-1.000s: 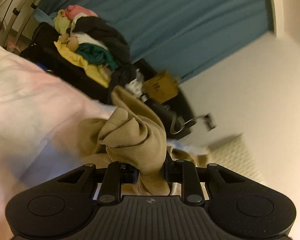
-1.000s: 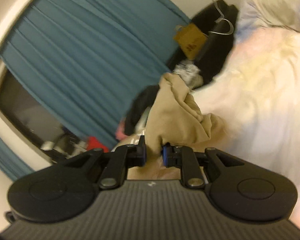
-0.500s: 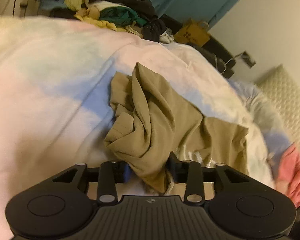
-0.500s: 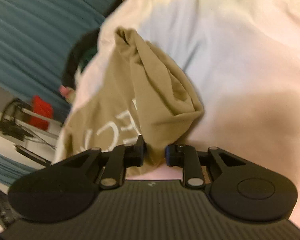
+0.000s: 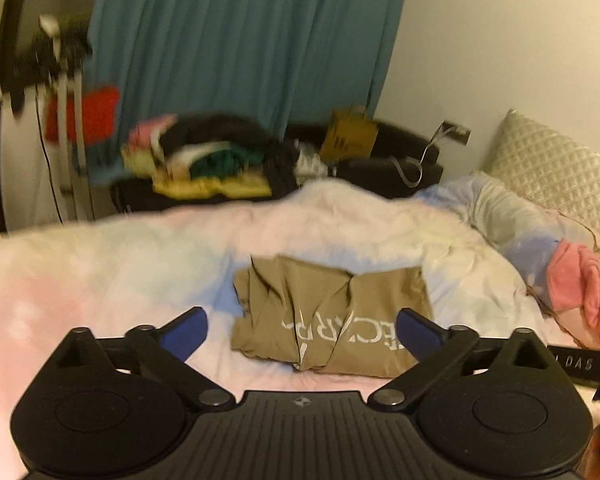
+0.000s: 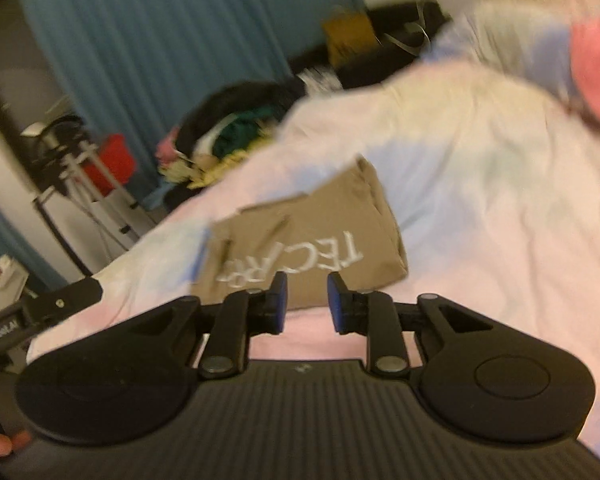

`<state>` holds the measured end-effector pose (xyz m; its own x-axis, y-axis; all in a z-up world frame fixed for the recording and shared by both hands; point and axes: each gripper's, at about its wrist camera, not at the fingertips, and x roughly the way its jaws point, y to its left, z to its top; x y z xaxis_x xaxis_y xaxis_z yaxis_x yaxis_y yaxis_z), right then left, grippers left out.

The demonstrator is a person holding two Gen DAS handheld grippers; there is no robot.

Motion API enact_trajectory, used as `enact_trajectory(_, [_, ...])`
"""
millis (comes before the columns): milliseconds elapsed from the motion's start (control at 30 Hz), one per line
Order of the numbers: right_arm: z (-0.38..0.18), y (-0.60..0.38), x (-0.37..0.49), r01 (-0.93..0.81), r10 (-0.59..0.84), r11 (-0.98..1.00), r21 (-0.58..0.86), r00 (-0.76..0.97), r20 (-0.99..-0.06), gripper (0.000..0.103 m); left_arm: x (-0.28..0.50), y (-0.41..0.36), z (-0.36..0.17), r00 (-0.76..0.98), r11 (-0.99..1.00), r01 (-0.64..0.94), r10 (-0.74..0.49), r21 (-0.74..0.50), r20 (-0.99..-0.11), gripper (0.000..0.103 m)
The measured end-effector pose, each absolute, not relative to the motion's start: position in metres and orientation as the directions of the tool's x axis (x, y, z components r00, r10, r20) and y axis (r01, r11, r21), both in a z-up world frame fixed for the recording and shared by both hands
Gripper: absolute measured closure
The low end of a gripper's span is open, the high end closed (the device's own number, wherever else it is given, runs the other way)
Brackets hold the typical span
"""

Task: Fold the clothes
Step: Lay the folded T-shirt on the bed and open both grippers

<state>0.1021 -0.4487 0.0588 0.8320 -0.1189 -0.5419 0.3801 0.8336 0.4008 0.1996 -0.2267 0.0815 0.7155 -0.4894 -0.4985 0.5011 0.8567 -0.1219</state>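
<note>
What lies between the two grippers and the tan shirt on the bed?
Nothing visible does. The tan shirt lies alone on the pastel duvet, right ahead of the left gripper and right gripper; both jaws are opening, with nothing between them.

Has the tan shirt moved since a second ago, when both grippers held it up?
Yes. The tan shirt has come down from in front of the blue curtain onto the bedspread, lying folded and released.

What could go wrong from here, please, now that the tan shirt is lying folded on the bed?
The tan shirt looks loosely folded, with creases on one side, and it rests on a soft, uneven duvet, so it may slump open. The right gripper, its jaws opening with nothing between them, sits close to the shirt's edge and could snag it.
</note>
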Motion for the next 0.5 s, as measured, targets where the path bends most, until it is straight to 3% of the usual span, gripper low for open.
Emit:
enact_trajectory(67, [0.075,-0.436,0.088,0.349,-0.127,0.857,0.379,0.856,-0.501,0.045,0.167,-0.213,0.100,0.743,0.857,0.508,-0.484,-0.081,-0.463,0.000])
enact_trajectory(167, [0.091,-0.413,0.058,0.316,-0.145,0.881,0.352,0.888,-0.436,0.020,0.119,-0.189,0.120,0.785,0.869,0.494,-0.463,-0.036,-0.411,0.000])
enact_trajectory(333, [0.095,-0.380,0.009,0.291,-0.155,0.895,0.338,0.914,-0.375,0.020,0.044,-0.135,0.122,0.840,0.892,0.451,-0.436,-0.031,-0.324,0.000])
enact_trajectory(500, [0.071,-0.356,-0.009,0.299,-0.197,0.915,0.271,0.917,-0.346,0.020,0.010,-0.101,0.102,0.855,0.910,0.409,-0.408,-0.069,-0.320,0.000])
